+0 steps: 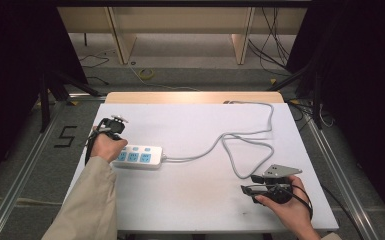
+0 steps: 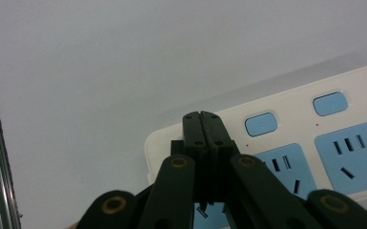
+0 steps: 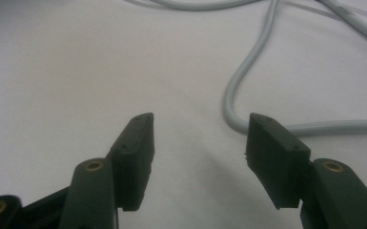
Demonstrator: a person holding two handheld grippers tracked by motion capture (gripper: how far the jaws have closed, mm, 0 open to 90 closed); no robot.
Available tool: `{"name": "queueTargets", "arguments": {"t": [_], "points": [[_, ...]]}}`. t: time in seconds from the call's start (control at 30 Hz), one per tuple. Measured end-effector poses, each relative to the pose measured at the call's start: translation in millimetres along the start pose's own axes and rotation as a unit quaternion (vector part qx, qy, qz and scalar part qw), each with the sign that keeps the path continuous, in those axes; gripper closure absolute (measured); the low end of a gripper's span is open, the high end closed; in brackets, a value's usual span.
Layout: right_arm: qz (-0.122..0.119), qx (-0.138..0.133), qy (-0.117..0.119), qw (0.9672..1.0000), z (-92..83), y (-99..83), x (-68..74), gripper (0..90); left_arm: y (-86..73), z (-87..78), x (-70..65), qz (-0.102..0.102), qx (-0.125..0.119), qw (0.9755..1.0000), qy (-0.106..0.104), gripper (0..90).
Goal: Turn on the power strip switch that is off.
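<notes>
Under the left hand (image 1: 107,146), clenched empty left tongs (image 2: 203,116) hide the power strip's (image 2: 286,143) end; right tongs (image 3: 198,138) rest released on the worktop (image 1: 195,195).

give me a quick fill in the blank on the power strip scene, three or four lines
1. The sockets on the white power strip are coloured ____.
2. The left tool has its jaws ____ above the strip's end.
3. The right tool has its jaws ____, with bare table between them.
4. The grey cable runs from the strip's ____ end in the high view.

Missing words: blue; shut; open; right

Left gripper (image 2: 203,117) closed, right gripper (image 3: 199,138) agape
</notes>
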State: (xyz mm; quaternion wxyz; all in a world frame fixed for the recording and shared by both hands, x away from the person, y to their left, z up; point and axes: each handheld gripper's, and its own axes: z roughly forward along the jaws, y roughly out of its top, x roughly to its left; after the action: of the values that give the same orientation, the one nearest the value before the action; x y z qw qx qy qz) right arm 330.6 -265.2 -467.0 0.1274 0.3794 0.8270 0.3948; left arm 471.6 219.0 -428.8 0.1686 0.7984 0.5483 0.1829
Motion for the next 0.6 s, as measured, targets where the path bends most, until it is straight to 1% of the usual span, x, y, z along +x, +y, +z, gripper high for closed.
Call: {"name": "queueTargets", "arguments": {"t": [0.13,0.33,0.6], "points": [[0.0,0.0,0.0,1.0,0.1,0.1,0.0,43.8,0.6,1.6,0.5,0.0,0.0,1.0,0.001,89.8],[0.0,0.0,0.0,1.0,0.1,0.0,0.0,43.8,1.3,4.6,1.3,0.003,0.008,1.0,0.002,89.8],[0.001,0.0,0.0,1.0,0.1,0.0,-0.1,43.8,1.7,8.1,2.9,0.002,0.013,0.9999,0.005,89.8]]}}
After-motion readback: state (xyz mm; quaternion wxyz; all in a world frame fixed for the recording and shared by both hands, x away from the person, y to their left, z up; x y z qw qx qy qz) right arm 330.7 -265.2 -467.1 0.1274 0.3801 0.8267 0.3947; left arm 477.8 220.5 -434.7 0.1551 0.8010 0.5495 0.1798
